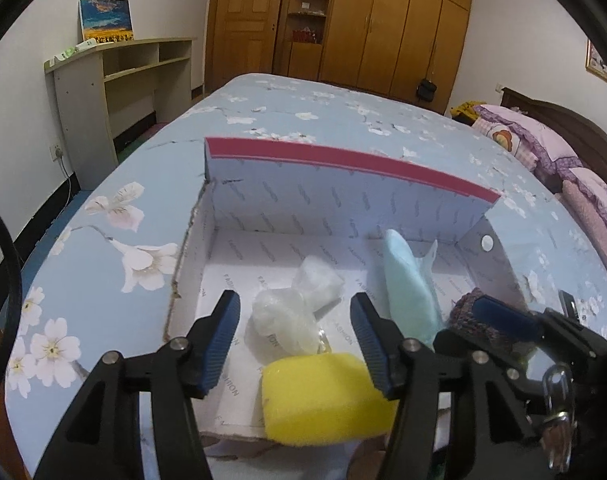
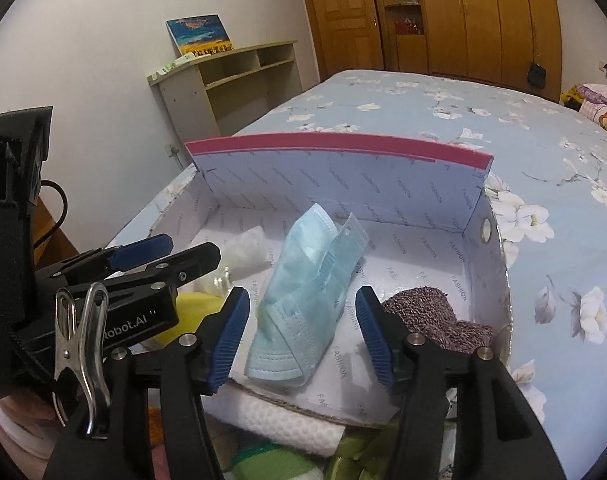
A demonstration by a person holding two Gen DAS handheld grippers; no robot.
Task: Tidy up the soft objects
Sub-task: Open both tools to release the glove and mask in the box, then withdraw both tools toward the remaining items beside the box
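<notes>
An open white cardboard box [image 1: 343,208] with a red-edged lid sits on the bed; it also shows in the right wrist view [image 2: 343,188]. Inside lie a yellow sponge [image 1: 323,396], a clear crumpled plastic bag [image 1: 291,312], a light blue face mask [image 1: 409,284] [image 2: 303,300] and a purple-brown knitted cloth [image 2: 427,316]. My left gripper [image 1: 295,344] is open and empty above the sponge and bag. My right gripper [image 2: 301,334] is open and empty, its fingers on either side of the mask. The left gripper shows at the left of the right wrist view [image 2: 143,256].
The bed [image 1: 303,104] has a blue floral cover, with pink pillows [image 1: 543,148] at the right. A white quilted cloth [image 2: 287,420] and green fabric [image 2: 355,452] lie in front of the box. A shelf unit [image 1: 115,80] and wooden wardrobes [image 1: 383,20] stand behind.
</notes>
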